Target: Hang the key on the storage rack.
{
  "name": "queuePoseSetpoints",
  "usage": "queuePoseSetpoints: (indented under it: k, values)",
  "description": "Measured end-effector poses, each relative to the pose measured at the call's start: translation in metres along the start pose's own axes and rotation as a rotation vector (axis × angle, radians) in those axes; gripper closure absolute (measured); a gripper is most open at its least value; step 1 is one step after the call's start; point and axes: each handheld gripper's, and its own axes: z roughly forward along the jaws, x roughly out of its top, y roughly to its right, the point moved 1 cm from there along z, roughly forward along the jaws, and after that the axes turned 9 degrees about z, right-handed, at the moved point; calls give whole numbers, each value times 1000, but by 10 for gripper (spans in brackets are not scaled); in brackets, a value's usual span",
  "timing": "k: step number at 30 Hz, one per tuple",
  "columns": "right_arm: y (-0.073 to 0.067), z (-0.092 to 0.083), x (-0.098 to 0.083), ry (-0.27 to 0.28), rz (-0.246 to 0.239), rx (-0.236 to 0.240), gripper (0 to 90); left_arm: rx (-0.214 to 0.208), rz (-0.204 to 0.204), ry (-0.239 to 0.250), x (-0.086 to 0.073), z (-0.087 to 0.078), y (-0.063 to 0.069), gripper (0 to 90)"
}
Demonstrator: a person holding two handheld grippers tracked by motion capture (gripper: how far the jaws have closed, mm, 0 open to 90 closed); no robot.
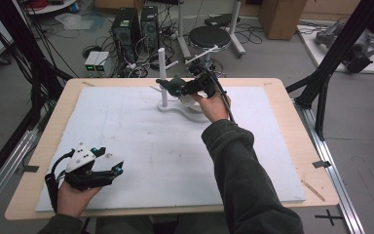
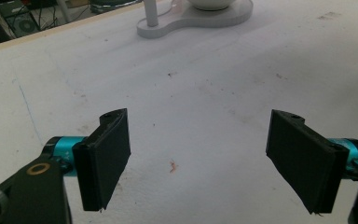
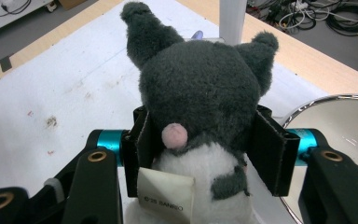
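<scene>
Near the bench's far edge, the right tongs squeeze a grey plush toy. Near its front-left corner, the left tongs gape wide, empty.

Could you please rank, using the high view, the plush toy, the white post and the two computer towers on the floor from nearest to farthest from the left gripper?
Measured from the left gripper, at the table's near left corner:
1. White post, standing on the white base toward the table's far edge.
2. Plush toy, held in the right gripper just right of the post; nearly level with it, too close to call.
3. Computer towers, on the floor beyond the table.
</scene>
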Motion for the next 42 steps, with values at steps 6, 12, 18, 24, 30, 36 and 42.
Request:
queuePoseSetpoints:
  k: [6,12,18,24,30,36,42]
  values:
    - [1,3,-1,-14,7,-1,456,5,-6,-1,0,0,-1,220]
    - [6,8,-10,-4,13,0,456,4,-4,-5,-1,0,-1,220]
    - [7,13,-16,-18,10,-12,454,5,0,-6,-1,0,0,219]
    - [7,20,-23,-22,23,-21,454,3,5,-5,-1,-1,0,220]
    - [7,25,-26,-33,28,-23,450,0,2,-5,-1,-1,0,219]
    - [8,29,-27,-34,30,-22,446,2,3,-6,-1,-1,0,220]
    - [8,30,-27,-43,46,-27,437,1,7,-8,-1,-1,0,219]
